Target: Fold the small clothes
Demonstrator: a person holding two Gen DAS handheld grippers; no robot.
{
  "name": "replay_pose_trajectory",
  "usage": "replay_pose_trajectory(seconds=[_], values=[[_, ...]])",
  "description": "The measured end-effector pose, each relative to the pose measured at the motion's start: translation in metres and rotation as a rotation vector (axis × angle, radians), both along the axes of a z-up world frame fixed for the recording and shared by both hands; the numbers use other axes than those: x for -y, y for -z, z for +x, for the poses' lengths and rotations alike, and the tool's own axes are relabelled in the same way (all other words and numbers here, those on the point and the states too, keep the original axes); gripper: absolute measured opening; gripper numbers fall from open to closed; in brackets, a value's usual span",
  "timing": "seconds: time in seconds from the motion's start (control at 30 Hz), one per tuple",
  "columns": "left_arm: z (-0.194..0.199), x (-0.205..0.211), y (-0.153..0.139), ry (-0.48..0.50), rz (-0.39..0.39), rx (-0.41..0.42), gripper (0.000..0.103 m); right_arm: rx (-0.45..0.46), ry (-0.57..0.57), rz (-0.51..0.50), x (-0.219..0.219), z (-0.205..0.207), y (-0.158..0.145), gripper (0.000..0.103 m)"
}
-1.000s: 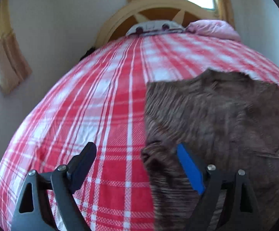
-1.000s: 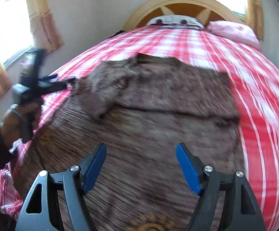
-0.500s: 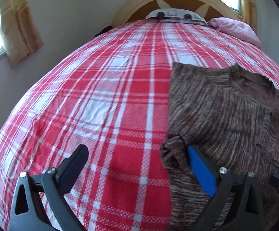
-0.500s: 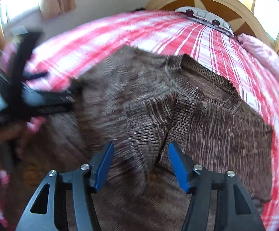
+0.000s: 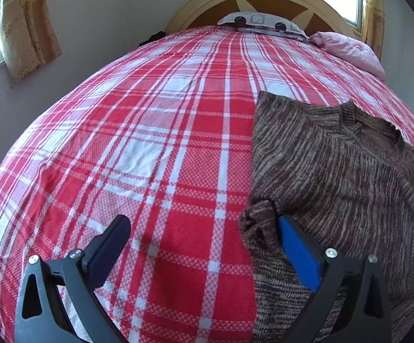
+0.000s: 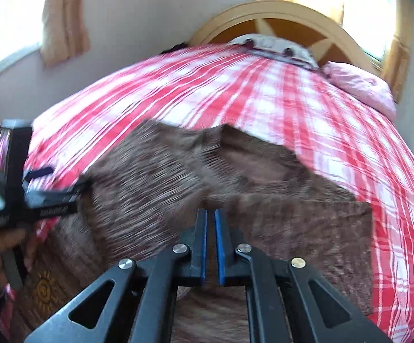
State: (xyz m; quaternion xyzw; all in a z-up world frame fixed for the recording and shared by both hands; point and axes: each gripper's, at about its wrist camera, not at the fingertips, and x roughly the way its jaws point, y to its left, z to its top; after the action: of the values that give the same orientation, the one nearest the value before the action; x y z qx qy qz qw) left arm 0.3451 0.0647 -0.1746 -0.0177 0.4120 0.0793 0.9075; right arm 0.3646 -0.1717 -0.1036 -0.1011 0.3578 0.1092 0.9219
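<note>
I am holding my left gripper (image 5: 204,245) agape over the brown knit sweater (image 5: 335,185), lower right on the plaid bed (image 5: 150,143); my right gripper (image 6: 210,217) has just been closing, nothing visibly pinched. Soft, limp, light knit: I judge its bunched left edge best for gripping.

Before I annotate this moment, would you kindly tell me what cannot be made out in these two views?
- Right wrist view: whether the right gripper pinches the sweater; motion blur smears the knit at its closed tips.
- Left wrist view: the sweater's right side, cut off by the picture edge.
- Right wrist view: the yellow emblem is too blurred to identify.
</note>
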Motion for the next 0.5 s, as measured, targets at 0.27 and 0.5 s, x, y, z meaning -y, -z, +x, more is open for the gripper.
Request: replay_pose_trajectory(seconds=[0.27,0.5], values=[[0.002,-0.001,0.000,0.002,0.003,0.004,0.103,-0.102,0.086,0.189,0.052,0.008,0.025,0.023],[0.001,0.000,0.000,0.002,0.002,0.004,0.103,-0.091,-0.088,-0.034,-0.011,-0.009,0.037,0.088]])
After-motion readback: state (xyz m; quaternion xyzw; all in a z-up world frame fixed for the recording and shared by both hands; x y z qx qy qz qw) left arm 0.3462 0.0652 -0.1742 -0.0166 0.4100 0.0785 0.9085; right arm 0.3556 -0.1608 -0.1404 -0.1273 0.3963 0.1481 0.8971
